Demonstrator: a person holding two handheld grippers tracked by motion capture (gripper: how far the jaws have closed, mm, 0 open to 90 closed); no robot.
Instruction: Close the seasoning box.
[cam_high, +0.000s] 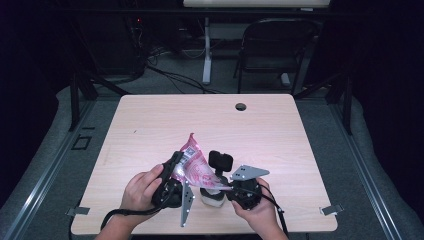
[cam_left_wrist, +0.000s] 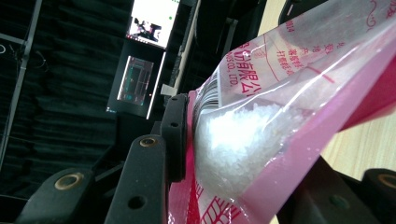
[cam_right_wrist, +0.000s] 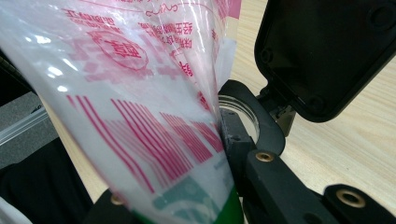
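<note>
A clear plastic bag (cam_high: 192, 165) with pink print hangs between both grippers over the near middle of the table. White granules (cam_left_wrist: 243, 140) fill its lower part. My left gripper (cam_high: 178, 162) is shut on the bag's left side, one pad (cam_left_wrist: 177, 135) pressing the film (cam_left_wrist: 289, 79). My right gripper (cam_high: 220, 187) is shut on the bag's low right end (cam_right_wrist: 140, 107). Just under that end stands a small white jar (cam_high: 212, 198) with its black flip lid (cam_high: 220, 161) raised. In the right gripper view the jar's clear rim (cam_right_wrist: 245, 112) and the lid (cam_right_wrist: 327, 51) sit behind the jaw.
The light wooden table (cam_high: 150, 120) has a small round hole (cam_high: 240, 106) near its far edge. A black folding chair (cam_high: 275, 45) and a desk leg (cam_high: 206, 50) stand beyond it. Grey floor and black frame legs flank the table.
</note>
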